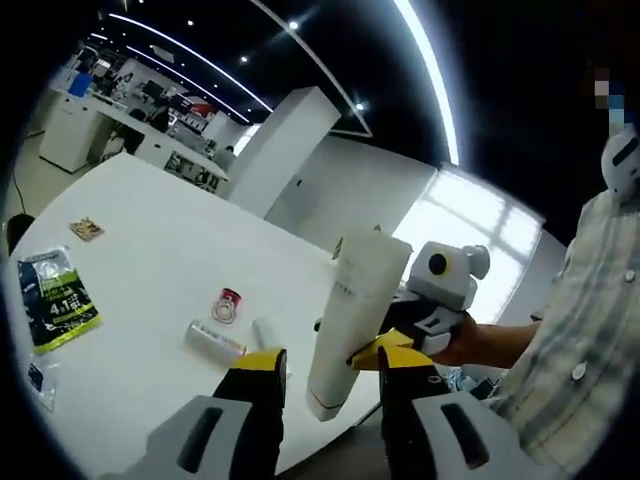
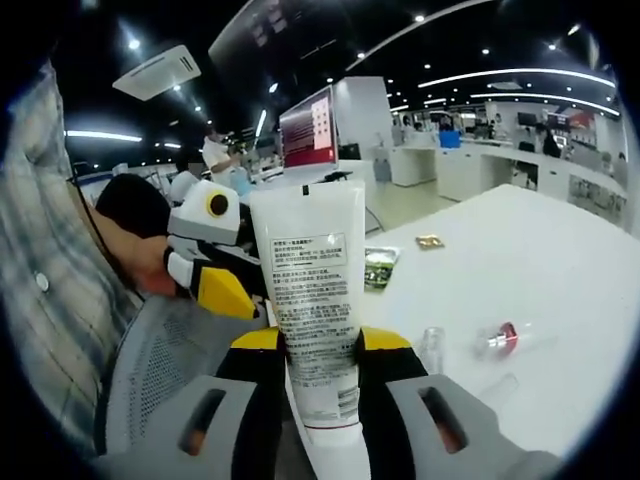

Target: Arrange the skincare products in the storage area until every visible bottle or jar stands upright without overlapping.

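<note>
1. Off the near edge of the white table (image 1: 170,260), a white tube (image 2: 312,300) is held up in the air, clear of the tabletop.
2. The right gripper (image 2: 318,345) pinches the tube across its lower body; in the right gripper view the yellow-tipped jaws press on either side of it, printed label facing the camera.
3. The tube's long axis runs roughly along those jaws, flat crimped end away from the camera and cap end low between the jaws, so it is tilted rather than standing.
4. The left gripper (image 1: 330,375) is just beside it: in the left gripper view its jaws are spread, with the tube's (image 1: 352,320) cap end sitting in the gap between them, apparently untouched.
5. On the table, well apart from the tube, lie a small clear bottle (image 1: 214,340) on its side, a red-capped jar (image 1: 228,305) and a green packet (image 1: 57,298).
6. My guess: the tube must swing cap-down over the table, and the right gripper, already holding it, is the one placed to do that.
</note>
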### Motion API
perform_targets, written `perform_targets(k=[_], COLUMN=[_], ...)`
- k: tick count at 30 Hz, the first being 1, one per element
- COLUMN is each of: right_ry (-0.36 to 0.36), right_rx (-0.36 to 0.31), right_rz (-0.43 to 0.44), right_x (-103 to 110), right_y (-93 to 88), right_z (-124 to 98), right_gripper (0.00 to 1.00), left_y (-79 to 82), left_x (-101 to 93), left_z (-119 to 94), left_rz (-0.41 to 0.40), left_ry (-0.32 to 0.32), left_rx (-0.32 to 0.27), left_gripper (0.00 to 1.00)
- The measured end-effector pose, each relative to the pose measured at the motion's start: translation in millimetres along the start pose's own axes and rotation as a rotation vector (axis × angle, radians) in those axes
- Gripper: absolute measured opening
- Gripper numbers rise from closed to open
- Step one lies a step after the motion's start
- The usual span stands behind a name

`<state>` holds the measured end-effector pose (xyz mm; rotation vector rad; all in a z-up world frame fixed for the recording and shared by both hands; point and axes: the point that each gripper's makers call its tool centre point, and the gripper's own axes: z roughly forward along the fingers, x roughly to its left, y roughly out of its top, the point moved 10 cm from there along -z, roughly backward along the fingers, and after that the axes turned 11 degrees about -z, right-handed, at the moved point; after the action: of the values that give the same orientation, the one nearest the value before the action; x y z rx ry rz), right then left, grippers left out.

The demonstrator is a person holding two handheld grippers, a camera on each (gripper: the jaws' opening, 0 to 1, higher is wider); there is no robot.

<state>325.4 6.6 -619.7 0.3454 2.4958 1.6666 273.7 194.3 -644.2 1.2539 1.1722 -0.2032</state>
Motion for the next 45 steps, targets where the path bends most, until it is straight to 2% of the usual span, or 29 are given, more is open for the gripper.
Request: perform_targets(k=[29,45], right_ry=[0.008,0.021], right_rx=[0.026,-0.005], right_rz=[-0.018,0.014], right_x=[0.2,-3.3], right_y=[-4.1,-1.9], right_z=[1.7,1.2], right_gripper=[0.25,0.25], left_y=[-0.9,-0.5], left_x=[1.6,1.0], left_z=[0.9,1.4], left_rz=[-0.006,-0.048], left_ry=[-0.001,-0.038], left_rx=[0.008,-0.002], left_gripper=[0.37,0.38])
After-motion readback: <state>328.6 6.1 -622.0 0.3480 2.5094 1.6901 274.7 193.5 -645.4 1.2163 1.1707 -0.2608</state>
